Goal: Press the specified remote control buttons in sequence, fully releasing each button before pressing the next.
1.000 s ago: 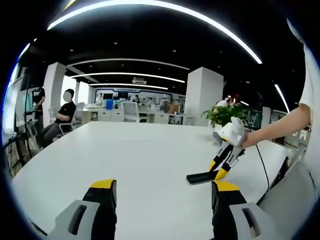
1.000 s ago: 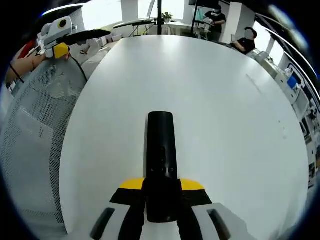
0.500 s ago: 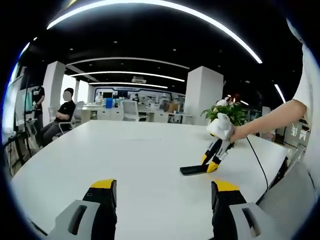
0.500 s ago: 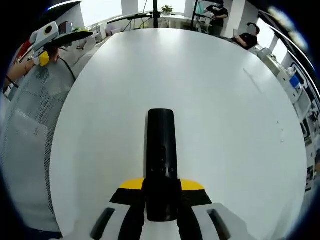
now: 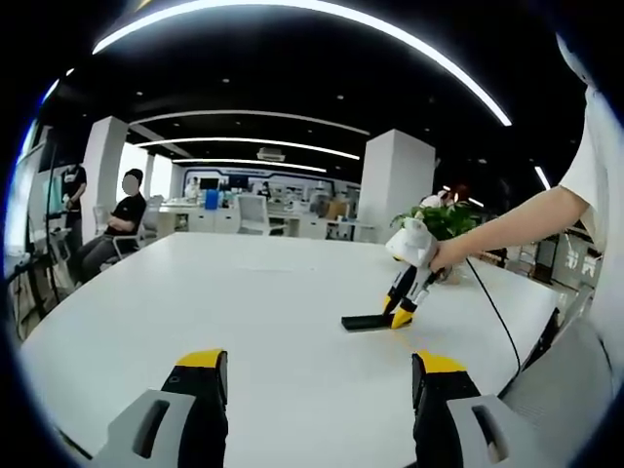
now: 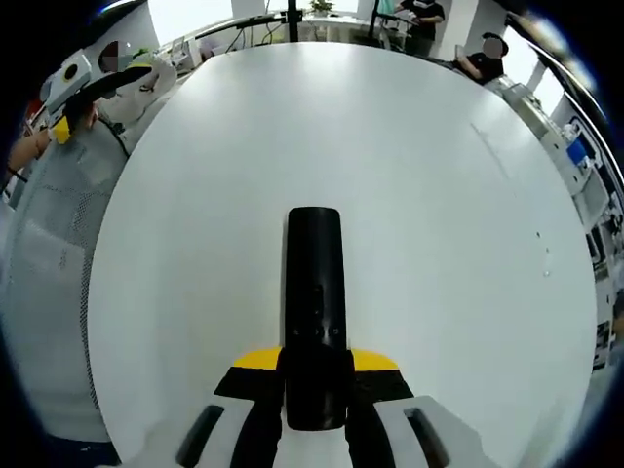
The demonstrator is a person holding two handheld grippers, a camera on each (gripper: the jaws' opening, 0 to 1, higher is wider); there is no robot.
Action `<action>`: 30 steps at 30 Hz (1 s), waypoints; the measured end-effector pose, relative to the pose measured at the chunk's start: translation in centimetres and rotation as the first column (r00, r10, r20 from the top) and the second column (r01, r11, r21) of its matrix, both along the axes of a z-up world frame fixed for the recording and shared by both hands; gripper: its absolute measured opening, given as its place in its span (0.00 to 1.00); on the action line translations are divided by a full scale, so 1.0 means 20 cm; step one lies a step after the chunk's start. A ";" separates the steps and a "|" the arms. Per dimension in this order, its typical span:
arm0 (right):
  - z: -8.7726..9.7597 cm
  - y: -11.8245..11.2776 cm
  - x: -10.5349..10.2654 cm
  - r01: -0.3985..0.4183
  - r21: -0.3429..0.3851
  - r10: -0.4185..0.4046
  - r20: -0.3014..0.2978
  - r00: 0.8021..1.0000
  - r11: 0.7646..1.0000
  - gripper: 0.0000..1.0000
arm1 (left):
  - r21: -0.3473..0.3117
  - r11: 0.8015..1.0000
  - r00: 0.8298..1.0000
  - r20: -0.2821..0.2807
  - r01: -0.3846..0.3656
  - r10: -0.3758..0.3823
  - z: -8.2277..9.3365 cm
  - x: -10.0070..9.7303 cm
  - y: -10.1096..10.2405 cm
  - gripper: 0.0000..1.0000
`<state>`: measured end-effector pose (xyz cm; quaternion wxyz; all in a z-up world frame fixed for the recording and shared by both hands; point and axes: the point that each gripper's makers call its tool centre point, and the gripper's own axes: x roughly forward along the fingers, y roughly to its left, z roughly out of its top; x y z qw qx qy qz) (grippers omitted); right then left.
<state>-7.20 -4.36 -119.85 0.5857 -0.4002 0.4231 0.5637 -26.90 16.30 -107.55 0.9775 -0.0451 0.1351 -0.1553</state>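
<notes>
On the white bench (image 5: 244,312), the left claw (image 5: 317,375) is held spread with nothing between its jaws, while to its right the black remote control (image 6: 314,292) is pinched at its near end by the right claw (image 6: 314,375), lying flat on the bench.

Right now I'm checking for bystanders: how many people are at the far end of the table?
2. A seated person in black sits by the far end of the white table; a standing person is behind. Others may be hidden.
</notes>
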 end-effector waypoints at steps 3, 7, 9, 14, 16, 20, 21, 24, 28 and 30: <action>0.00 0.00 0.05 0.005 -0.010 -0.005 0.000 1.000 1.000 0.21 | 0.000 1.000 1.000 -0.003 0.001 -0.001 0.00 0.00 0.00 0.80; 0.00 0.00 0.09 0.000 -0.036 0.000 -0.002 1.000 0.999 0.21 | 0.003 1.000 1.000 -0.012 0.004 -0.004 -0.01 0.00 0.00 0.79; -0.01 0.00 0.10 -0.008 -0.044 0.008 -0.002 1.000 0.999 0.21 | 0.002 1.000 1.000 -0.014 0.006 -0.006 -0.01 0.00 0.00 0.79; -0.01 0.01 0.13 -0.014 -0.053 0.014 -0.007 1.000 0.998 0.21 | 0.003 1.000 1.000 -0.016 0.007 -0.007 -0.01 0.00 0.00 0.79; 0.00 0.00 0.12 -0.013 -0.055 0.013 -0.006 1.000 0.998 0.21 | 0.004 1.000 1.000 -0.017 0.006 -0.006 -0.01 0.00 0.00 0.79; 0.00 0.00 0.12 0.024 -0.033 -0.024 -0.010 1.000 0.999 0.22 | 0.005 1.000 1.000 -0.017 0.004 -0.004 -0.01 0.00 0.00 0.79; -0.01 0.00 0.13 0.035 -0.023 -0.035 -0.010 0.999 0.999 0.22 | 0.005 1.000 1.000 -0.017 0.004 -0.004 -0.01 0.00 0.00 0.79; 0.00 0.01 0.14 0.122 0.041 -0.121 -0.039 0.992 0.992 0.23 | 0.005 1.000 1.000 -0.017 0.002 -0.002 -0.01 0.00 0.00 0.79; -0.02 -0.02 0.22 0.257 0.115 -0.258 -0.006 0.966 0.960 0.44 | 0.008 1.000 1.000 -0.019 0.003 -0.003 -0.02 0.00 0.00 0.79; 0.00 -0.04 0.22 0.300 0.181 -0.307 0.009 0.952 0.936 0.53 | 0.008 1.000 1.000 -0.020 0.003 -0.003 -0.02 0.00 0.00 0.78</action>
